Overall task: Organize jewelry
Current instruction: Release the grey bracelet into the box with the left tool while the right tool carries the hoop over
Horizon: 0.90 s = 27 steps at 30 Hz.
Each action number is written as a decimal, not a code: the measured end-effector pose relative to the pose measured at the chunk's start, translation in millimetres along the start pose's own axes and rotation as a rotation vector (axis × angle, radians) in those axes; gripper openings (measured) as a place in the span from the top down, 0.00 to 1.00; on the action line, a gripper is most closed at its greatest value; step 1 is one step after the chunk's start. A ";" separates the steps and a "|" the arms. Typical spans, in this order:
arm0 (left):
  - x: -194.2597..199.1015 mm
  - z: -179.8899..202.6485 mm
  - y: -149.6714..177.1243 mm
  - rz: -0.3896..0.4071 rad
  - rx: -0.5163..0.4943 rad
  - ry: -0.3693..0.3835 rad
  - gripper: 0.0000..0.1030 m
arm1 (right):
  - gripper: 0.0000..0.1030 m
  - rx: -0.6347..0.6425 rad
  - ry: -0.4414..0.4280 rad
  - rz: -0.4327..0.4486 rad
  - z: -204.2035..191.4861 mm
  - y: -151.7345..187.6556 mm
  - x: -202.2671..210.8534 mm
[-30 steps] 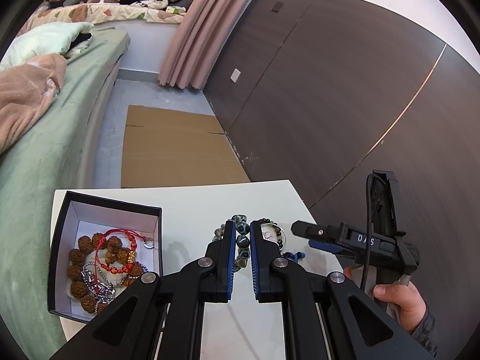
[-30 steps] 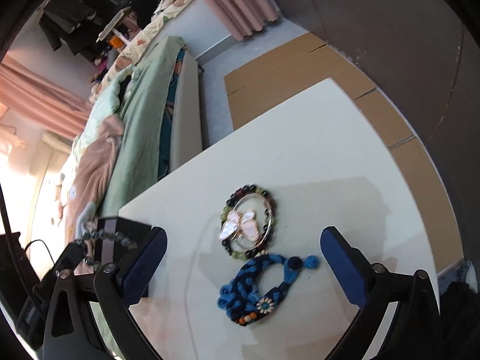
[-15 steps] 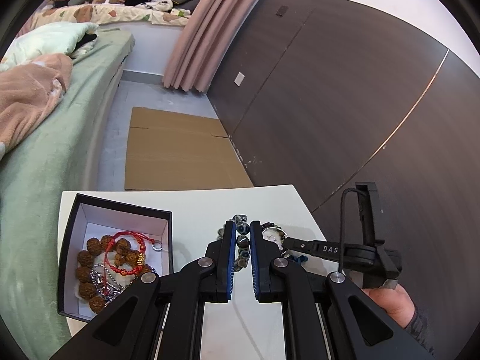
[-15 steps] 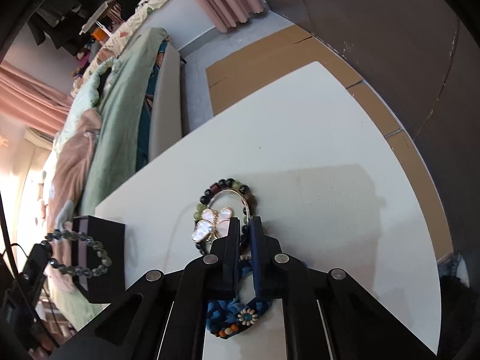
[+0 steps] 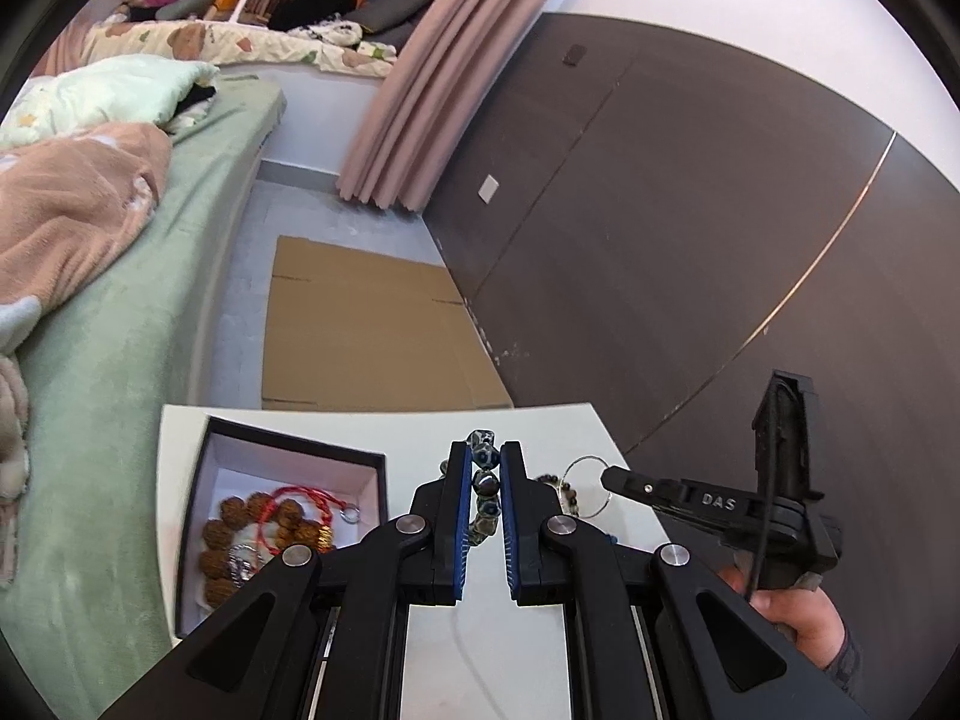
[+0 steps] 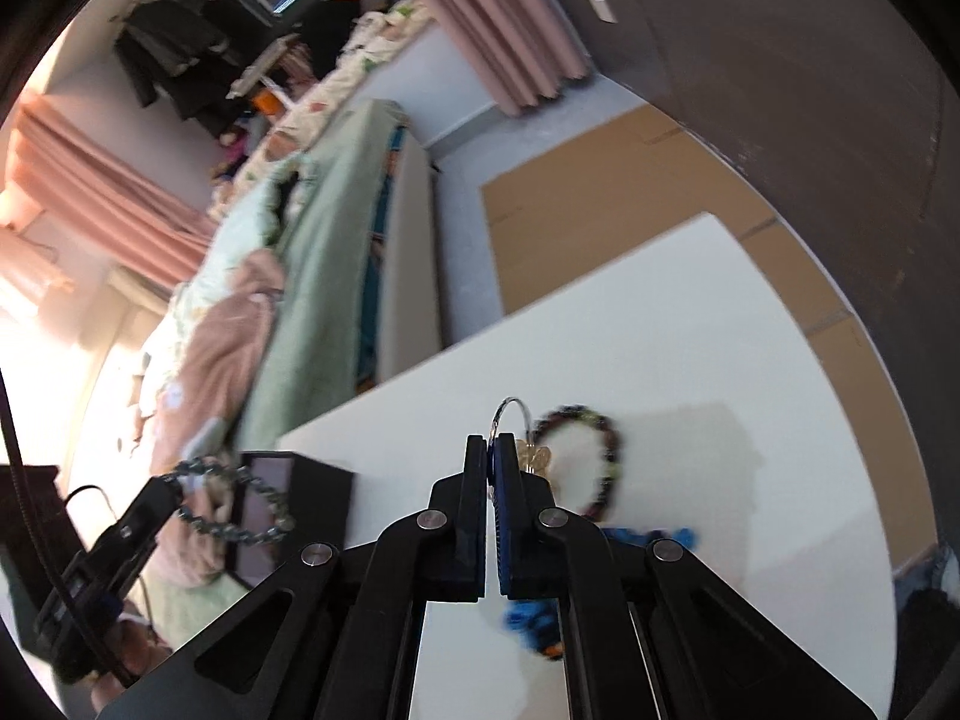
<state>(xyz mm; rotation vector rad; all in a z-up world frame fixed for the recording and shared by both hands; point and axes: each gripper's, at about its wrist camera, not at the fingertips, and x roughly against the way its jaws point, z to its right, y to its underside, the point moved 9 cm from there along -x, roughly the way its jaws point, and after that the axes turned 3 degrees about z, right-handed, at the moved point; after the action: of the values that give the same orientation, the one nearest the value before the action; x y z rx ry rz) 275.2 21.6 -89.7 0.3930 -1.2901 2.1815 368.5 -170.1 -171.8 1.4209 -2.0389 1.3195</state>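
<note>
Left gripper (image 5: 485,468) clamps grey bead bracelet (image 5: 483,483), frame centre | right gripper (image 6: 492,447) pinches thin wire bangle (image 6: 510,411) with butterfly charm, centre | black box (image 5: 288,510) lower left

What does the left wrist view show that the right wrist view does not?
Left wrist only: the contents of the box, a brown bead bracelet and a red cord.
Right wrist only: the blue braid on the table.
Both: the grey bead bracelet clamped in the left hand-held gripper, the wire bangle pinched by the right hand-held gripper, and the dark bead bracelet.
</note>
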 end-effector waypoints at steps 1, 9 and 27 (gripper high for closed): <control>2.7 -2.4 -2.1 0.007 0.004 -0.002 0.91 | 0.96 0.004 -0.014 0.002 -5.4 -0.1 0.6; 15.6 -26.0 -11.3 0.030 0.043 -0.036 0.91 | 0.96 0.047 -0.138 0.022 -61.4 6.4 5.6; 26.5 -92.1 -7.2 0.004 0.227 -0.137 0.01 | 0.96 0.152 -0.298 -0.078 -164.2 53.7 -42.0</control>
<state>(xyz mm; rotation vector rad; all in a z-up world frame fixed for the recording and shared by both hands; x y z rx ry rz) 261.7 113.0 -116.4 0.6401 -1.1148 2.3472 303.6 -7.1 -142.6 1.8429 -2.0722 1.3209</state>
